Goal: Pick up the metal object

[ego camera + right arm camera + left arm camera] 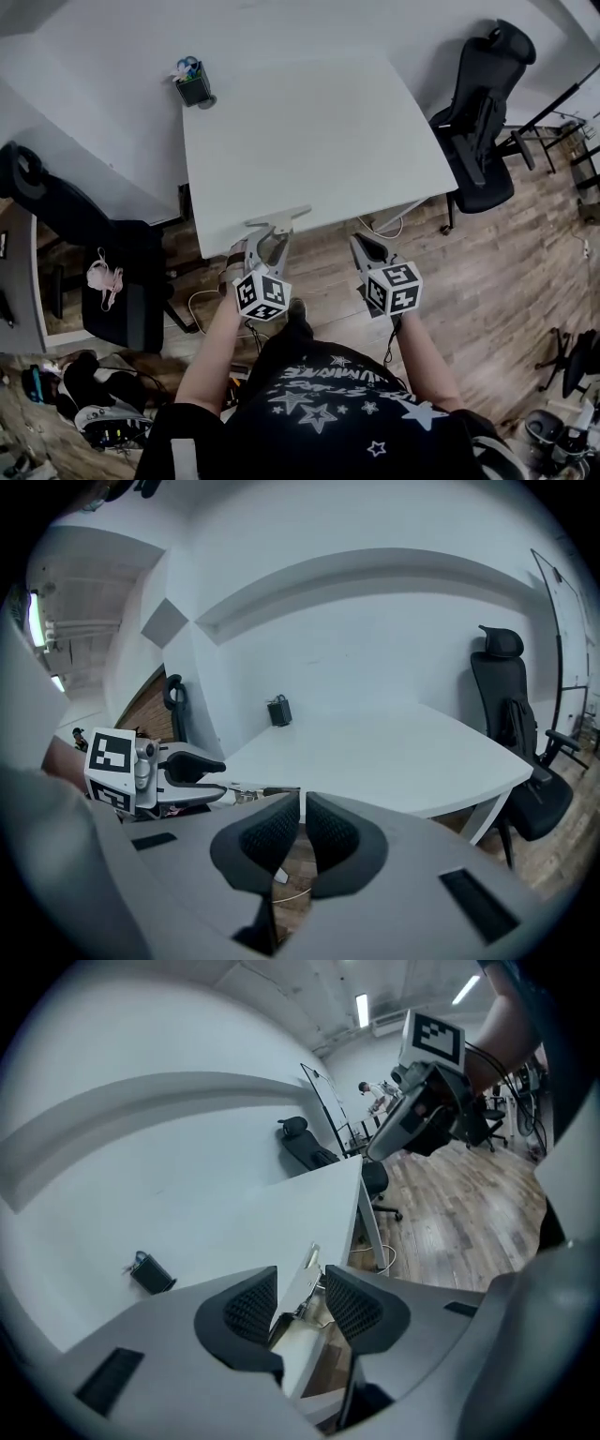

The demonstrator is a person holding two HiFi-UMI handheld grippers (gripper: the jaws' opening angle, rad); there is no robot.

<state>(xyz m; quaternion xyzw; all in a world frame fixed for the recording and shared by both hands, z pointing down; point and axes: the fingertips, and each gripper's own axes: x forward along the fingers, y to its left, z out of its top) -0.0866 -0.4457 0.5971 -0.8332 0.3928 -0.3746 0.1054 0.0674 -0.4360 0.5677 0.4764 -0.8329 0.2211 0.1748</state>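
Note:
The metal object (279, 221), a flat silver piece, sits at the front edge of the white table (309, 131). My left gripper (270, 236) is right at it. In the left gripper view the jaws (298, 1302) stand apart, with the metal object (302, 1283) in the gap and no pad clearly pressing on it. My right gripper (362, 244) hangs just off the table's front edge, to the right of the left one. Its pads (303, 822) are almost together with nothing between them. The right gripper view also shows the left gripper (217, 780) and the metal object (260, 790).
A black pen holder (194, 86) stands at the table's far left corner. One black office chair (478, 122) is at the table's right side. A second black chair (94, 253) is to the left. Cables lie on the wooden floor (487, 281) under the table.

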